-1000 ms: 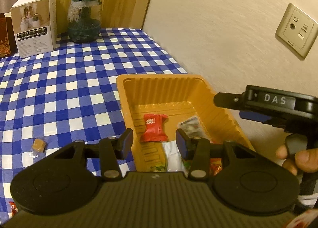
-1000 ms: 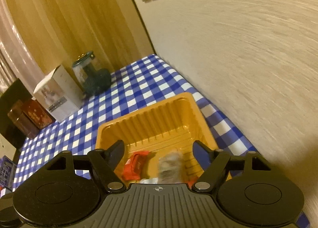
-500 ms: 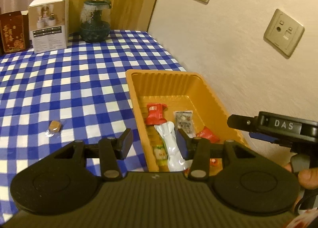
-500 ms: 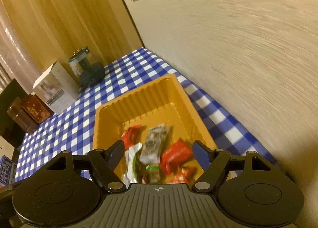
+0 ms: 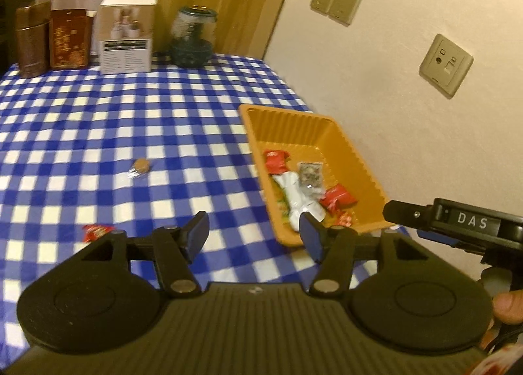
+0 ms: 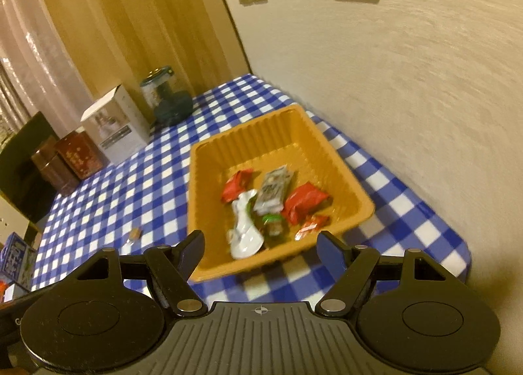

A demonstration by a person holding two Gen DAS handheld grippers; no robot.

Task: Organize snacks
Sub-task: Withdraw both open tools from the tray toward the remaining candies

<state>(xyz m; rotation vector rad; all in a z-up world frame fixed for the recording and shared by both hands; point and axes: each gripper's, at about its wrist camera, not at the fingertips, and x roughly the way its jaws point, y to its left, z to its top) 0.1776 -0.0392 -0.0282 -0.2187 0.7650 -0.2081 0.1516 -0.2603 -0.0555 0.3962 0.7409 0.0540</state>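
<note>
An orange tray (image 5: 294,120) (image 6: 359,193) stands on the blue checked tablecloth near the wall and holds several wrapped snacks: red packets (image 5: 276,159) (image 6: 304,200), a white packet (image 5: 299,195) (image 6: 245,228) and a grey one (image 6: 273,187). A small brown candy (image 5: 140,166) (image 6: 134,234) and a red packet (image 5: 94,231) lie loose on the cloth left of the tray. My left gripper (image 5: 253,233) is open and empty above the cloth by the tray's near corner. My right gripper (image 6: 260,249) is open and empty over the tray's near edge; its side shows in the left wrist view (image 5: 457,221).
At the table's back stand brown tins (image 5: 32,41), a white box (image 5: 126,38) and a glass jar (image 5: 193,37). The wall with sockets (image 5: 446,64) runs close along the tray's right side. A blue box (image 6: 16,257) sits at the far left.
Both grippers have pulled back and up from the tray, so all of it and more cloth show. The left view has swung left, bringing the loose red packet into sight.
</note>
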